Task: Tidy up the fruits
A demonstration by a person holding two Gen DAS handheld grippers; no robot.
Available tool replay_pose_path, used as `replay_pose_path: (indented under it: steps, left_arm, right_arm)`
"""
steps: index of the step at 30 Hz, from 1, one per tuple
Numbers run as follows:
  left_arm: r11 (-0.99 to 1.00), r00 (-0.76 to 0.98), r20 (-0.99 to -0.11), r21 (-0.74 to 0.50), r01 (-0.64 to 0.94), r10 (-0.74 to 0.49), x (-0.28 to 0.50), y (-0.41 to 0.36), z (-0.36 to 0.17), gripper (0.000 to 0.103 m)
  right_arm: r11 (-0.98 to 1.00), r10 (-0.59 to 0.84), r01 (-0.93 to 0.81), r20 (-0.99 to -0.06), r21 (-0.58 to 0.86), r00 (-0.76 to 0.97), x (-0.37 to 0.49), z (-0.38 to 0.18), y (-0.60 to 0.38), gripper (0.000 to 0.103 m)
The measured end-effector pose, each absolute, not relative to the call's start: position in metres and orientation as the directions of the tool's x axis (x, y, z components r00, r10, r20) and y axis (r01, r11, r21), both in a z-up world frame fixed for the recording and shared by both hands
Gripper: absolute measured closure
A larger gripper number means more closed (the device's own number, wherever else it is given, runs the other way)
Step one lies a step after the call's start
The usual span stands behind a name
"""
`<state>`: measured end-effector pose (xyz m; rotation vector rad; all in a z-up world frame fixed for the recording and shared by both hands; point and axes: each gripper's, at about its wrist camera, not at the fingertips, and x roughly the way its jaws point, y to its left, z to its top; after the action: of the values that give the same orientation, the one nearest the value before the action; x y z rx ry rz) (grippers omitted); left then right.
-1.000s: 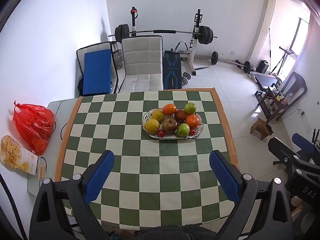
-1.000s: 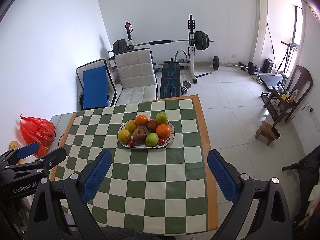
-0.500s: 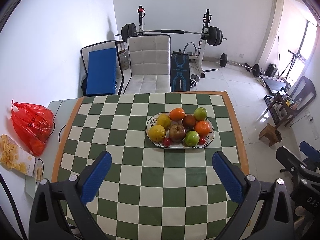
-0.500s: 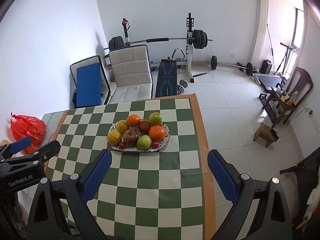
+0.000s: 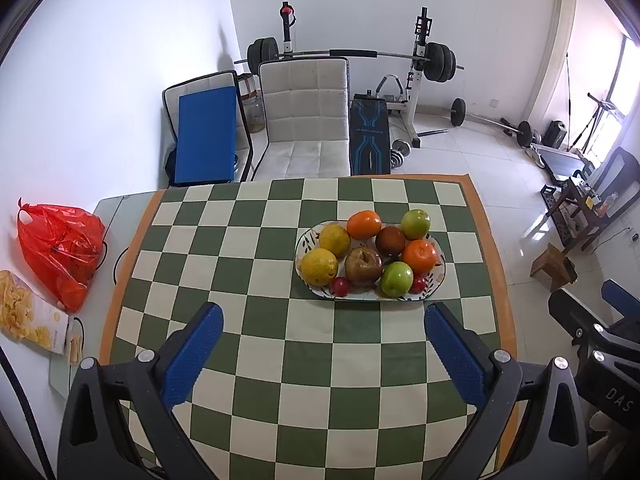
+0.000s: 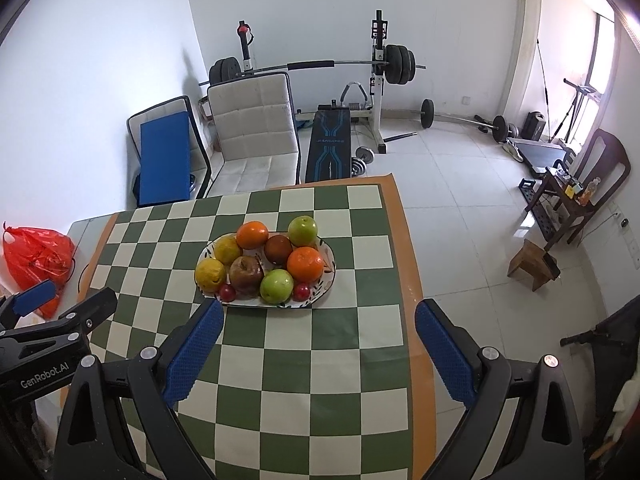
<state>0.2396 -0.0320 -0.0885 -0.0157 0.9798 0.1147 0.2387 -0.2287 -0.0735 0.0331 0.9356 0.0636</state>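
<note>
Hovering over the near table (image 5: pixel 256 248), both hand-held grippers, left (image 5: pixel 322 350) and right (image 6: pixel 316 344), jaws spread, holding nothing. Sitting heaped on the plate (image 5: pixel 438 278), far-right of centre: fruits (image 5: pixel 362 266) (already gathered, or awaiting sorting). Filling the far room: weight bench (image 5: pixel 368 136), chairs.

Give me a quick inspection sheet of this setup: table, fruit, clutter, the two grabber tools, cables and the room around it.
Surface: table with green-and-white checkered cloth, orange border.
Job's things: oval plate holding two oranges, two green apples, two yellow citrus, a brown apple, a dark round fruit and two small red fruits.
Clutter: red plastic bag and snack box beside the cloth.
Grippers: left gripper and right gripper both open, empty, short of the plate.
Cables: thin black cable at the cloth's left edge.
Surroundings: barbell rack, padded chair, tiled floor.
</note>
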Motion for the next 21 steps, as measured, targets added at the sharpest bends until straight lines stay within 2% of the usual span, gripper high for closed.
replay_pose_path:
  steps: [21]
  left_arm:
    - [0.994,0.55,-0.83,0.039,-0.102,0.089,0.244,-0.03,-0.092,0.0]
  right_arm:
    - [0.998,0.066,-0.041,-0.816,0.051,0.574,0.249,-0.087,-0.229,0.004]
